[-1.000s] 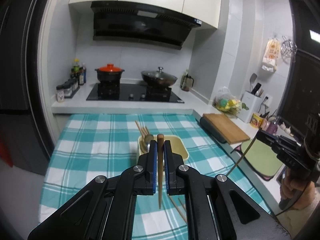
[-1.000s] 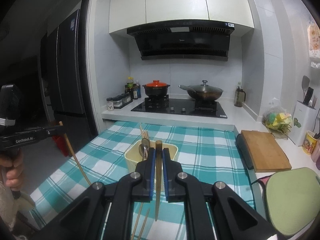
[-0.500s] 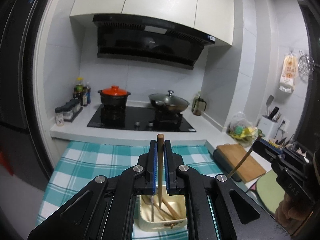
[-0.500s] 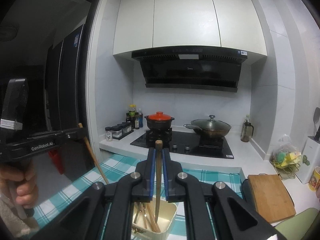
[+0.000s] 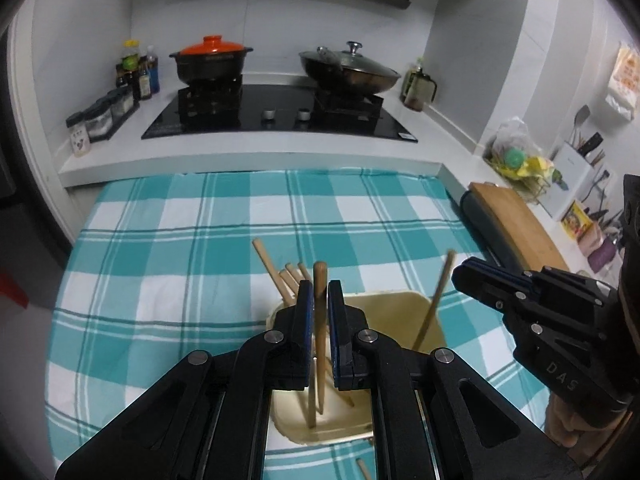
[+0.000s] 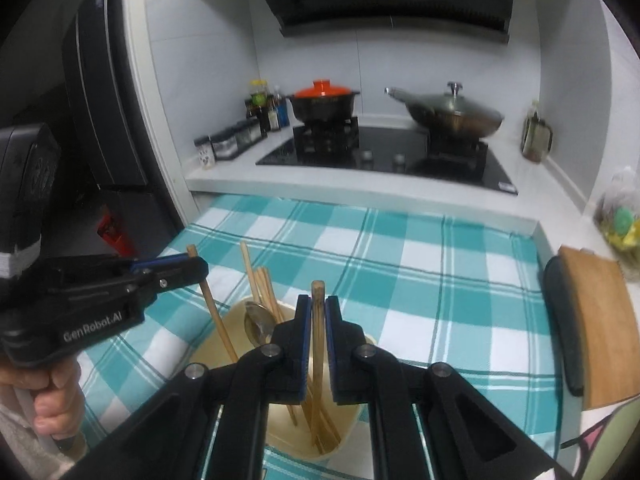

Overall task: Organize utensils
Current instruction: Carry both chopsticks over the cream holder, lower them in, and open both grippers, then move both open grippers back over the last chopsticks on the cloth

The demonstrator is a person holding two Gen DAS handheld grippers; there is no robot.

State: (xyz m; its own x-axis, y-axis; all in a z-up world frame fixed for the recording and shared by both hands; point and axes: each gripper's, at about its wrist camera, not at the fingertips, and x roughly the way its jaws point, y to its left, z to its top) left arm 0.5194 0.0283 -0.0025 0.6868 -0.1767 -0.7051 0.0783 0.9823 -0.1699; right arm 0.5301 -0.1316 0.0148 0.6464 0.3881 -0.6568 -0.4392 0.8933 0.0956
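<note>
Fingers (image 5: 336, 320) around two chopsticks (image 5: 319, 320), one per gripper (image 5: 320, 308)

Two grippers (image 5: 319, 304) (image 6: 318, 320) were seen, one chopstick (image 5: 319, 320) (image 6: 317, 340) in each. One bin (image 5: 424, 308) was counted, holding perhaps five more chopsticks (image 6: 256, 280) and one spoon (image 6: 258, 326). Two pots (image 5: 210, 62) (image 5: 350, 70) were counted.
</note>
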